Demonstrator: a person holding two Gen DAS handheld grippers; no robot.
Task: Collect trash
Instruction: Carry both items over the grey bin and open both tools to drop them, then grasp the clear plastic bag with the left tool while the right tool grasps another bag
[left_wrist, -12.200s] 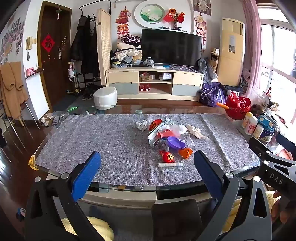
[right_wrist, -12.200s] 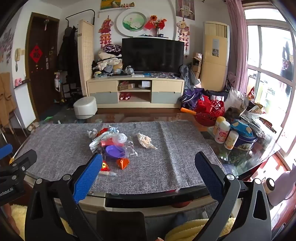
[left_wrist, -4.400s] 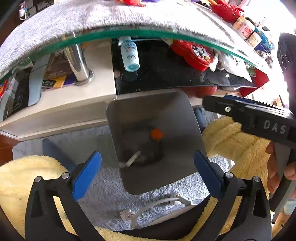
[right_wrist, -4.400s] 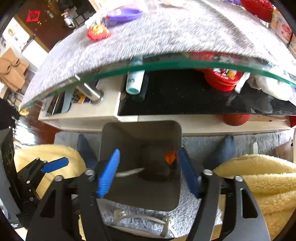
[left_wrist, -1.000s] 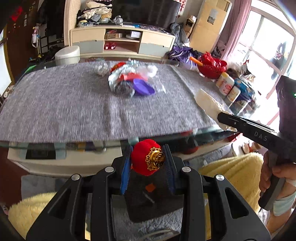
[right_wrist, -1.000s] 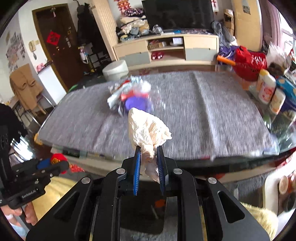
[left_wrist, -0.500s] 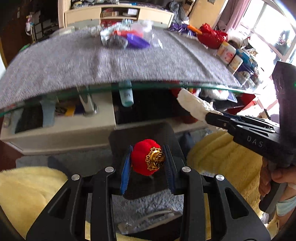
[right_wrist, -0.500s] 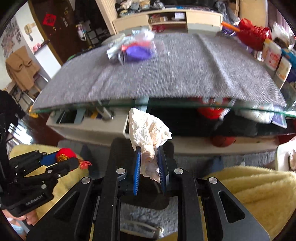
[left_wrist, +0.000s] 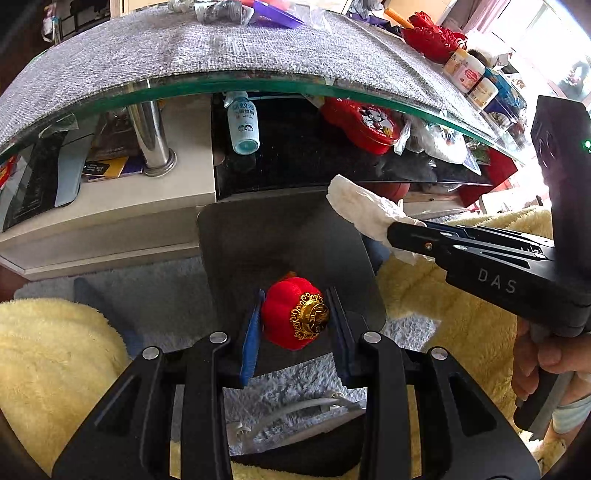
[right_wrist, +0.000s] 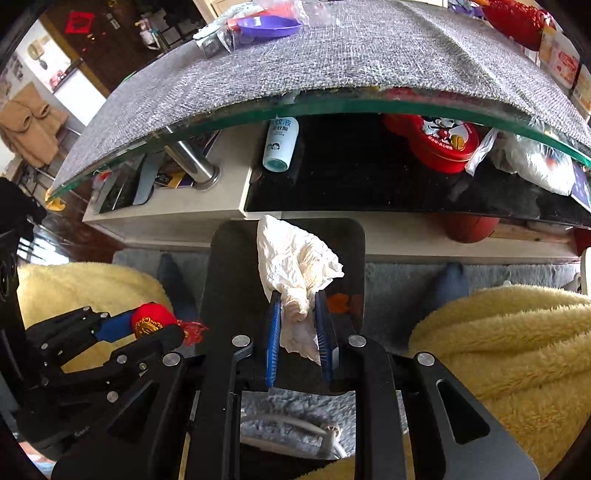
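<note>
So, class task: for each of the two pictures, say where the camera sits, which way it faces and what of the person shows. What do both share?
Left wrist: on the left gripper, facing steeply down at the bin; a hand shows.
Right wrist: on the right gripper, facing down at the bin; no hand visible.
Shared: bin, red ornament, crumpled tissue, glass table edge.

My red ornament (left_wrist: 293, 319) has a gold filigree cap, the tissue (right_wrist: 295, 266) is white, bin (left_wrist: 258, 243) dark grey, tabletop (left_wrist: 221, 48) cloth speckled grey.
</note>
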